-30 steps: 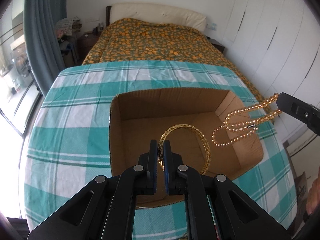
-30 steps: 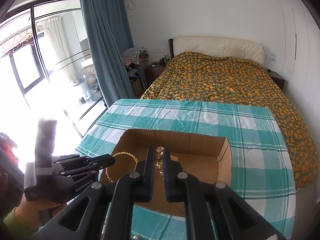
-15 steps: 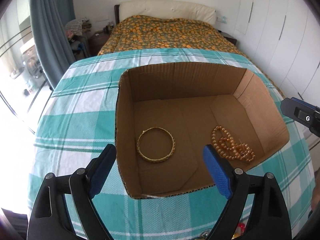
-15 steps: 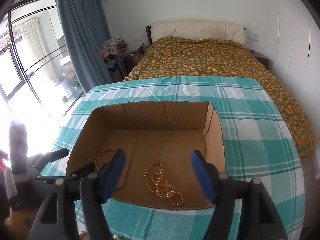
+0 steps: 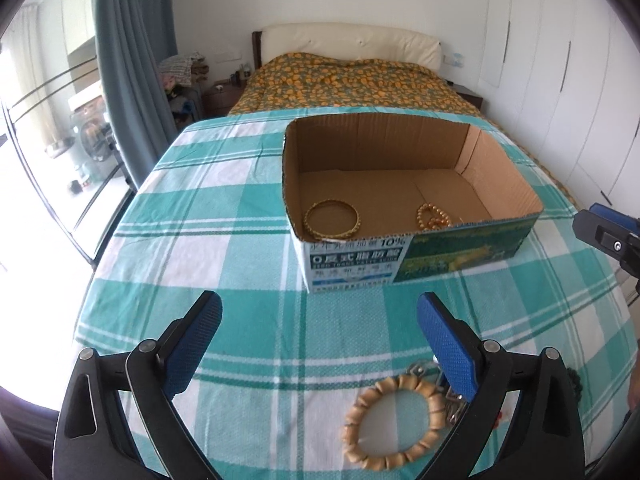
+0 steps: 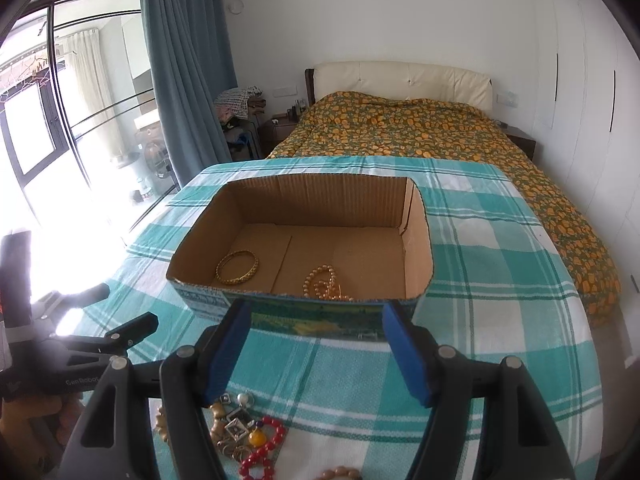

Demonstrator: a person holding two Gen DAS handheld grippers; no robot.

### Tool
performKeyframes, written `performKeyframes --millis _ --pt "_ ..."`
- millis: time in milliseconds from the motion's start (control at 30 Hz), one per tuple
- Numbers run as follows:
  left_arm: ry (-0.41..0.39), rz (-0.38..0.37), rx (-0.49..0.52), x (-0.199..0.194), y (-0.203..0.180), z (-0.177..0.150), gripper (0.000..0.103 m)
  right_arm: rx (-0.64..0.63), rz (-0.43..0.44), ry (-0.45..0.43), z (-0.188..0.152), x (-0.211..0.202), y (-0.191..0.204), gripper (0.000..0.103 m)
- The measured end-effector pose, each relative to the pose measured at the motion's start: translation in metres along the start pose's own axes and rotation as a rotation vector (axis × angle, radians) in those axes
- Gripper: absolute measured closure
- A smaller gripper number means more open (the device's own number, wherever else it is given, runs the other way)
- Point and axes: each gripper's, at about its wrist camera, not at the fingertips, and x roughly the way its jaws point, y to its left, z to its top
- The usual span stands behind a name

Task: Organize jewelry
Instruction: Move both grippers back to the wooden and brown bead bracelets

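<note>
An open cardboard box [image 5: 472,254] [image 6: 416,236] stands on the checked tablecloth. Inside lie a gold bangle [image 5: 332,219] [image 6: 237,267] at the left and an amber bead necklace [image 5: 432,218] [image 6: 324,283] at the right. My left gripper [image 5: 320,344] is open and empty, held back from the box, above a tan wooden bead bracelet [image 5: 394,416]. My right gripper [image 6: 316,350] is open and empty in front of the box. Below it lies a pile of loose jewelry [image 6: 236,428] with a red bead bracelet [image 6: 262,450].
The table has a teal and white checked cloth [image 5: 224,248]. A bed with an orange patterned cover [image 6: 420,128] stands behind it. A blue curtain [image 6: 188,80] and glass doors are at the left. White wardrobes [image 5: 560,80] line the right wall.
Both grippers opened and dropped the bangle and the bead necklace into the box. Both then drew back toward the table's near edge, over the loose jewelry.
</note>
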Motion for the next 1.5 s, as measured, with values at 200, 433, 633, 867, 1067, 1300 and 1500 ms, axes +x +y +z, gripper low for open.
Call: performKeyframes --millis 200,433,633,867,1067,1300,1500 --pt "-0.013 -0.003 -0.035 -0.029 0.005 -0.029 0.005 0.006 -0.040 -0.019 -0.033 -0.033 -0.005 0.033" --pt "-0.001 0.010 -0.091 -0.045 0.017 -0.067 0.004 0.031 -0.077 -0.001 -0.070 -0.057 -0.020 0.033" --pt "0.024 0.033 -0.094 -0.047 0.021 -0.085 0.004 0.045 -0.067 0.055 -0.098 -0.061 -0.027 0.033" --pt "0.073 0.010 -0.072 -0.045 0.015 -0.093 0.004 0.038 -0.027 0.115 -0.123 -0.056 -0.022 0.033" --pt "0.073 -0.001 -0.058 -0.046 0.007 -0.096 0.004 0.041 -0.012 0.122 -0.130 -0.051 -0.013 0.033" --pt "0.091 0.000 -0.069 -0.040 0.011 -0.104 0.004 0.030 0.018 0.132 -0.134 -0.046 -0.003 0.033" --pt "0.113 -0.007 -0.095 -0.031 0.018 -0.107 0.004 0.011 0.043 0.151 -0.136 -0.037 0.007 0.033"
